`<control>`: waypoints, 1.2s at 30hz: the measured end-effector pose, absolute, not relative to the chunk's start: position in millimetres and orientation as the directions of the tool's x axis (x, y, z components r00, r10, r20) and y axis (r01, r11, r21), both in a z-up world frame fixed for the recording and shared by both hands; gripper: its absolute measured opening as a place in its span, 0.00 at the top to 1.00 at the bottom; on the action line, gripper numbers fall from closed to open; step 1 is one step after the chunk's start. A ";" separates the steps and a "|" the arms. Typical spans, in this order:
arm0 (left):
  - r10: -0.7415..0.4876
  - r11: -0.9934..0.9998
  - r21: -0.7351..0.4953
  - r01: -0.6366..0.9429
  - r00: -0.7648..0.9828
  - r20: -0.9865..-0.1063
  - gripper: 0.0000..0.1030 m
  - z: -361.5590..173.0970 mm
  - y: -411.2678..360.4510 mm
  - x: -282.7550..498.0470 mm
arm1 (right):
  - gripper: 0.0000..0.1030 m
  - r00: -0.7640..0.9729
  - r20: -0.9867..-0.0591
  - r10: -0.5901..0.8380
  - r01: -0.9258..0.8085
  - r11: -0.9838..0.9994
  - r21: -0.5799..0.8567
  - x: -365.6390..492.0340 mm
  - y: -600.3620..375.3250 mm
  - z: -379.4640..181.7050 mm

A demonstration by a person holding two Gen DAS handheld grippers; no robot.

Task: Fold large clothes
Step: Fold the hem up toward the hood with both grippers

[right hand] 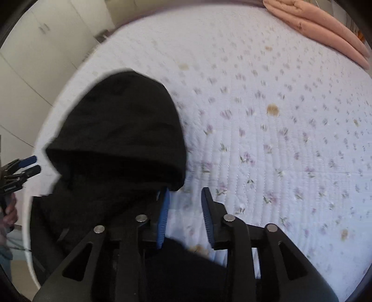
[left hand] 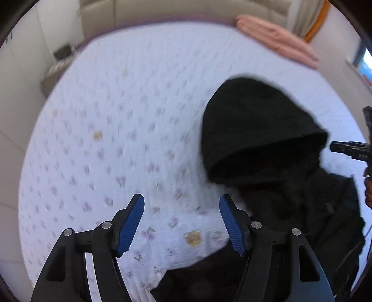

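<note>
A black hooded garment (left hand: 267, 148) lies on a white bed with a lilac flower print (left hand: 116, 116). Its hood points to the far side of the bed. In the left wrist view my left gripper (left hand: 182, 223) is open and empty, over bare sheet just left of the garment. In the right wrist view the garment (right hand: 116, 139) fills the left half. My right gripper (right hand: 184, 216) is open, with its left finger at the garment's right edge below the hood and nothing between the pads. Each gripper shows at the edge of the other's view.
A folded pink blanket (left hand: 276, 39) lies at the far right corner of the bed; it also shows in the right wrist view (right hand: 320, 25). A beige headboard (left hand: 162, 11) is beyond. White cupboards (right hand: 34, 46) stand to the left of the bed.
</note>
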State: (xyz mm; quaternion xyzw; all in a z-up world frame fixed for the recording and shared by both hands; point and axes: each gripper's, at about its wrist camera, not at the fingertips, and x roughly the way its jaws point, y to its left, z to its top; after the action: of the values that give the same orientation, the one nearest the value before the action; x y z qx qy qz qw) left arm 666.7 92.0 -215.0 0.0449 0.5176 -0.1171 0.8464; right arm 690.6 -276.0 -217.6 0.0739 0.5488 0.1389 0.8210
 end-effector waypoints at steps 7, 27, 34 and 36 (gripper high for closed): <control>-0.250 0.943 -0.072 0.324 0.552 -0.795 0.33 -175.5 33.2 694.4 | 0.51 0.474 -0.799 0.371 -0.236 0.927 0.290 710.5 -231.0 -163.5; -0.345 0.919 -0.235 0.316 0.356 -0.869 0.44 -277.5 16.3 693.9 | 0.52 0.294 -0.892 0.343 -0.265 0.926 0.269 728.5 -206.1 -263.7; -0.357 0.909 -0.213 0.358 0.406 -0.841 0.40 -221.5 32.7 673.8 | 0.39 0.299 -0.860 0.414 -0.259 0.902 0.345 707.3 -250.3 -230.6; -0.355 0.914 -0.215 0.344 0.418 -0.836 0.32 -215.6 39.8 681.5 | 0.29 0.316 -0.864 0.392 -0.247 0.913 0.324 707.5 -260.5 -228.2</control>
State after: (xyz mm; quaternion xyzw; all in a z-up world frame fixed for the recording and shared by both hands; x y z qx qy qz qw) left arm 681.5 39.8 -215.6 -0.0051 0.4979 -0.2075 0.8420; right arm 707.5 -260.5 -228.2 0.0657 0.5505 0.1978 0.8084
